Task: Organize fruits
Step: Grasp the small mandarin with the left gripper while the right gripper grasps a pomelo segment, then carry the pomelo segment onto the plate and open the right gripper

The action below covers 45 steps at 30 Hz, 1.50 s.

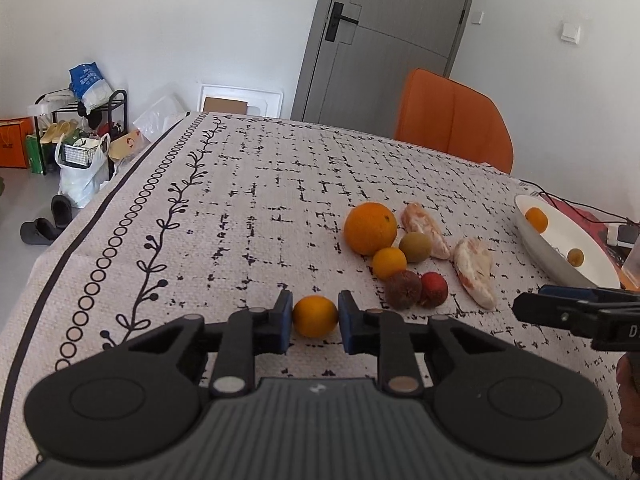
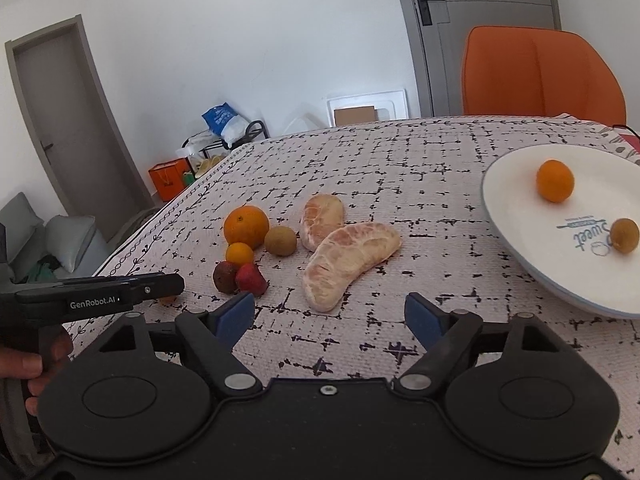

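My left gripper (image 1: 315, 320) has its blue pads against both sides of a small orange fruit (image 1: 315, 316) on the tablecloth. Beyond it lie a large orange (image 1: 370, 227), a small orange (image 1: 389, 262), a green-brown fruit (image 1: 415, 246), a dark purple fruit (image 1: 403, 290), a red fruit (image 1: 433, 288) and two peeled pomelo segments (image 1: 474, 272). My right gripper (image 2: 330, 314) is open and empty, just in front of the nearer pomelo segment (image 2: 344, 258). A white plate (image 2: 520, 232) at the right holds a small orange (image 2: 555, 181) and a brownish fruit (image 2: 624, 235).
An orange chair (image 1: 454, 120) stands behind the table. The table's left edge (image 1: 80, 240) drops to a floor with bags, a shoe rack and slippers. Cables and a box (image 1: 624, 234) lie past the plate. The left gripper's body (image 2: 100, 292) shows in the right wrist view.
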{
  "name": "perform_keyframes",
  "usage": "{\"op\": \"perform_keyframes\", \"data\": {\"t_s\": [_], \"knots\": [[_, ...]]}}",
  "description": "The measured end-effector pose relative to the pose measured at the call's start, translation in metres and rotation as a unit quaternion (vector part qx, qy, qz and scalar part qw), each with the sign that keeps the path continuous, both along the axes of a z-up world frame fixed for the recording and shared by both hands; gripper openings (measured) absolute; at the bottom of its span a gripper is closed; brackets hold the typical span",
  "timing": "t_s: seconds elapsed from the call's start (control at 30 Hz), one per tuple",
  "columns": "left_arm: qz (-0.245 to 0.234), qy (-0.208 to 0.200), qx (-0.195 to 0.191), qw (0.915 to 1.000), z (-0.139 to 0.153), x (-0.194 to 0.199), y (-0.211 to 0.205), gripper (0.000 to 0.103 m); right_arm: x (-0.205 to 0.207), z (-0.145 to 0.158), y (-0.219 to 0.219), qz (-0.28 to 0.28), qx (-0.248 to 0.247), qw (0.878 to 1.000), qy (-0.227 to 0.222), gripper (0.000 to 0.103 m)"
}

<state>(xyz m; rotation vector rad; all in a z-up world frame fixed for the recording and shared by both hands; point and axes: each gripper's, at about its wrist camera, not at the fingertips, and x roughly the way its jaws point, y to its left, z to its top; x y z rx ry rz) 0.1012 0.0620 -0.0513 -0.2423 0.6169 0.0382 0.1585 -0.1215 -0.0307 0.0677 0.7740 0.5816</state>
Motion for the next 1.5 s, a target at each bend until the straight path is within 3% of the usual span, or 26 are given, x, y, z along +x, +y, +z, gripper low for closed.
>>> {"op": "perform_keyframes", "data": {"t_s": [0.1,0.37,0.97,1.0,1.03,1.07,1.5], "knots": [[0.004,-0.002,-0.005,1.0000,0.000,0.002,0.005,0.023,0.004,-0.001,0.006,0.005,-0.004,1.000,0.001,0.080],[0.013,-0.007,-0.015,0.9998,0.000,0.004,0.014,0.023,0.015,-0.008,0.018,0.013,-0.013,1.000,0.014,0.065],[0.019,-0.012,-0.030,0.9993,0.001,0.006,0.023,0.023,0.038,-0.016,0.040,0.000,-0.044,0.999,-0.007,0.064],[0.019,-0.013,-0.029,0.9993,0.001,0.006,0.023,0.023,0.039,-0.016,0.040,-0.001,-0.045,0.999,-0.009,0.062],[0.018,-0.013,-0.029,0.9993,0.002,0.006,0.023,0.023,0.038,-0.017,0.041,-0.004,-0.049,0.999,-0.013,0.053],[0.018,-0.013,-0.028,0.9993,0.002,0.006,0.022,0.023,0.038,-0.017,0.041,-0.010,-0.058,0.998,-0.018,0.037],[-0.005,-0.024,-0.011,0.9997,0.019,0.005,-0.006,0.023,0.021,-0.003,0.006,-0.016,-0.021,1.000,-0.016,0.036]]}}
